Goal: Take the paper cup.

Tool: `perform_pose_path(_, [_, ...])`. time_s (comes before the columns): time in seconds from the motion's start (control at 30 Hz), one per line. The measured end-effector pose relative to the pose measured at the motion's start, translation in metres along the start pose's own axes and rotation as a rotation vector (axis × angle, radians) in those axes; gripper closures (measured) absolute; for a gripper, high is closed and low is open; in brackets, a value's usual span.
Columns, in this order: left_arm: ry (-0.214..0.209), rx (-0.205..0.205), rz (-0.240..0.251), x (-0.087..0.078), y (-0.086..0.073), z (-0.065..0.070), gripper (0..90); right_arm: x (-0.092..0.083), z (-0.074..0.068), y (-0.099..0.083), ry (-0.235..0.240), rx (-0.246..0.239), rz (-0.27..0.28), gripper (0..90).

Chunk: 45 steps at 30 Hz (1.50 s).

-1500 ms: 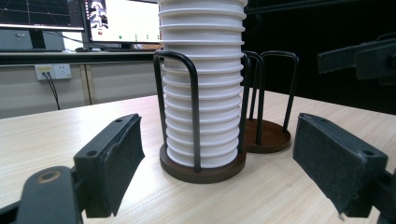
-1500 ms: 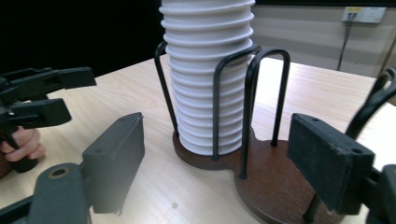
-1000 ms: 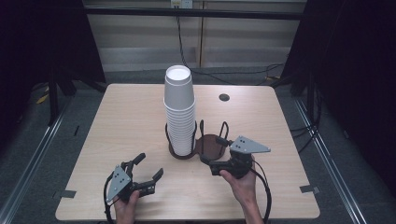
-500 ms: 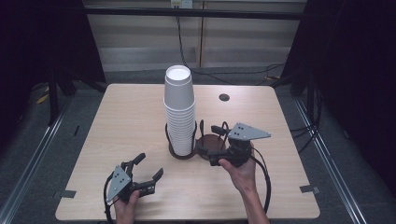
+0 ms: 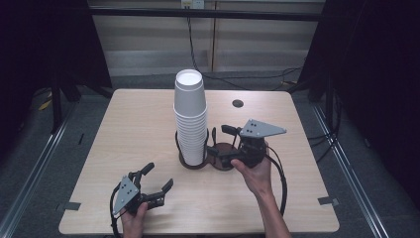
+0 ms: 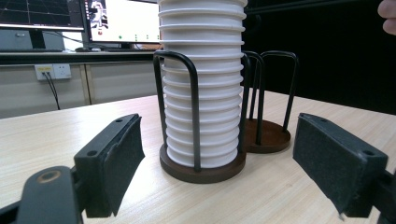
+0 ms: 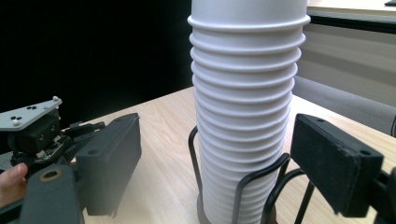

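Tabletop [image 5: 129, 129]: one cup stack [image 5: 190, 119], two grippers [image 5: 148, 186] [image 5: 218, 141]

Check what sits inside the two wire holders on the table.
The left holder holds the stack of white cups; cups cover its base. The right holder is empty, brown base bare.

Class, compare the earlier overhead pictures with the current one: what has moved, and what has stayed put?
The right gripper has lifted and edged farther up the table beside the stack of white cups, jaws open, gripping nothing. The left gripper, the stack and its wire holder stayed where they were.
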<state>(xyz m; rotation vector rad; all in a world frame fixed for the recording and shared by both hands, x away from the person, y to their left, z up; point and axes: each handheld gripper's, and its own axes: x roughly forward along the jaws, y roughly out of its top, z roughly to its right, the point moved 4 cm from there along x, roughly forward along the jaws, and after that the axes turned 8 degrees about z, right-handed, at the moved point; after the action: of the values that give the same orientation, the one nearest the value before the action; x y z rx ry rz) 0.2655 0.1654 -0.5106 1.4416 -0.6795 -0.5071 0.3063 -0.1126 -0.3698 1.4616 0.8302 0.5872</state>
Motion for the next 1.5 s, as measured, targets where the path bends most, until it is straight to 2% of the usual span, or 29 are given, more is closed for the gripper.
perform_pose_path(0.17, [-0.001, 0.000, 0.000, 0.000, 0.000, 0.000, 15.9, 0.002, 0.001, 0.006, 0.011, -0.003, -0.003, 15.9])
perform_pose_path(0.47, [-0.001, -0.001, 0.001, 0.000, 0.000, 0.000, 15.9, 0.004, 0.003, 0.024, 0.002, -0.026, 0.007, 16.0])
perform_pose_path(0.67, [-0.001, -0.001, 0.001, 0.000, 0.000, 0.000, 15.9, 0.006, 0.005, 0.031, -0.001, -0.032, -0.004, 15.1])
perform_pose_path(0.87, [-0.001, -0.001, 0.001, 0.000, 0.000, 0.000, 15.9, 0.007, 0.007, 0.038, 0.016, -0.030, -0.008, 17.5])
perform_pose_path(1.13, [0.000, 0.000, -0.001, 0.000, 0.000, 0.000, 15.9, 0.010, 0.008, 0.053, 0.017, -0.041, -0.012, 15.2])
perform_pose_path(1.5, [-0.005, -0.002, 0.000, 0.000, 0.000, 0.000, 15.9, 0.022, 0.015, 0.080, 0.024, -0.079, -0.075, 13.6])
